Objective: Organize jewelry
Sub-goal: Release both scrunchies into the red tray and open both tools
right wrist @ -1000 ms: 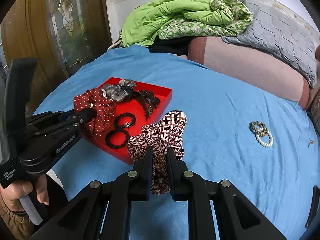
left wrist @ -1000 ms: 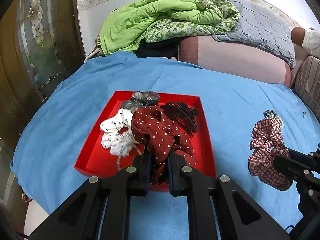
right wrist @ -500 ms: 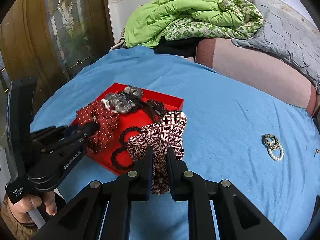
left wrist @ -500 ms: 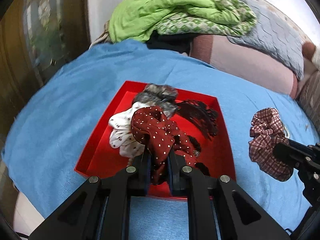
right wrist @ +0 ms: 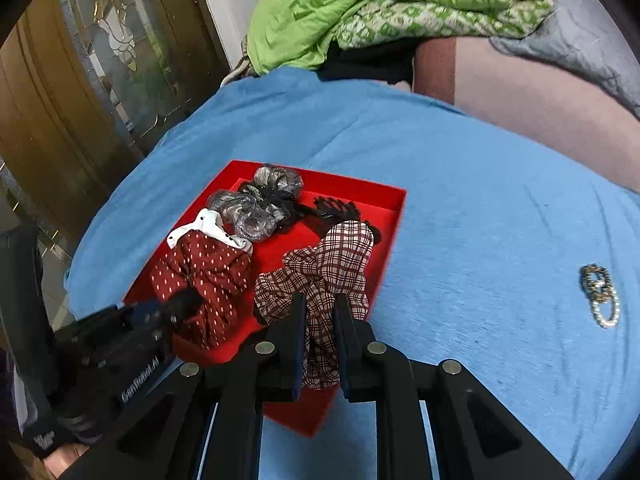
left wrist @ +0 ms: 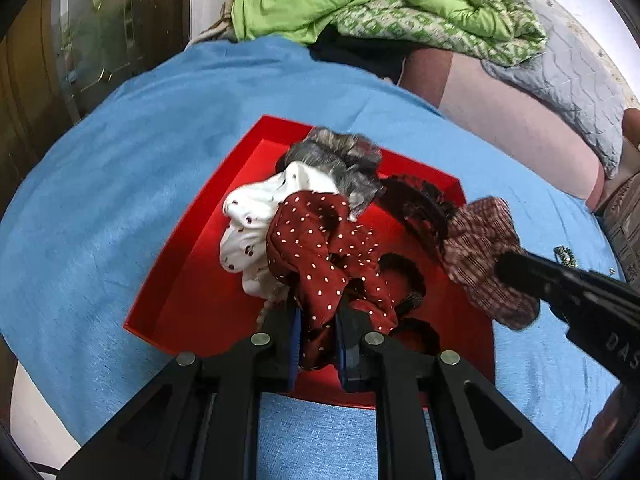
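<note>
Over the red tray [right wrist: 394, 216] on the blue bedspread [right wrist: 480, 200], the dotted scrunchie [left wrist: 316, 248] is clamped by the left gripper [left wrist: 317, 340] and the plaid scrunchie [right wrist: 328, 264] by the right gripper [right wrist: 320, 340], apparently for dropping inside.

- The red tray [right wrist: 394, 216] is the landmark; its left half lies bare, open floor for a gripper.
- Its far and right parts are crowded by a grey scrunchie [left wrist: 340, 160], a white spotted scrunchie [left wrist: 256, 216] and black hair ties [left wrist: 404, 268].
- Right of the tray, the blue cover [right wrist: 480, 200] lies open as far as a pearl bracelet [right wrist: 602, 296].
- Beyond the tray, a green quilt [right wrist: 360, 4] and a pink cushion [right wrist: 520, 92] wall off the far side.
</note>
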Motion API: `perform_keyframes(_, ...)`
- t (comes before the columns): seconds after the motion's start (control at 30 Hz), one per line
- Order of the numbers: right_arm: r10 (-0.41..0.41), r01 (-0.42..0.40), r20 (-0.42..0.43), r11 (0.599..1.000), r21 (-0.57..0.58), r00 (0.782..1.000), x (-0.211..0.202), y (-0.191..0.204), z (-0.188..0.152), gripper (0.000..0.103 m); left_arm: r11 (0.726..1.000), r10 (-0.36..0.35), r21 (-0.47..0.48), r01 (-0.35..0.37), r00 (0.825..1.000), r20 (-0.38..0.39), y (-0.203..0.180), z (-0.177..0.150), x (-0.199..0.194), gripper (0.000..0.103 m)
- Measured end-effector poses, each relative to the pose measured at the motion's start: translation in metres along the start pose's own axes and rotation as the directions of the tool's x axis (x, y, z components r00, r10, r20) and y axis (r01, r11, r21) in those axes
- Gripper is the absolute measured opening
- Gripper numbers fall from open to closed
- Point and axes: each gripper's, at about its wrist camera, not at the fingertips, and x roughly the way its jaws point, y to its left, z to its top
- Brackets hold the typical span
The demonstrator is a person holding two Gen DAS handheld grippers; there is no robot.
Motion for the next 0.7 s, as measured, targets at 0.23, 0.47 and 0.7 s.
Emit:
perform_keyframes(0.23, 0.026, -0.027, -0.054, 1.000, -0.006, 0.998, 0.036, 0.007, 0.017, 0.015, 1.000, 0.002, -0.022, -0.002, 1.000, -0.025, 0.006, -0.002, 0.006, 0.013)
perform_keyframes(0.47, 0.018, -0.021, -0.096, 0.999, -0.027, 0.995, 0.064, 0.020, 0.025, 0.017, 1.000, 0.003, -0.030, -0.003, 1.000, 0.000, 0.012, -0.002, 0.001, 0.023)
perform_keyframes(0.7, 0.033, -0.034, -0.102, 0.999, -0.008, 0.994, 0.066, 0.016, 0.021, 0.025, 0.999, 0.015, -0.043, -0.013, 0.998, 0.055, 0.014, 0.000, -0.010, 0.055)
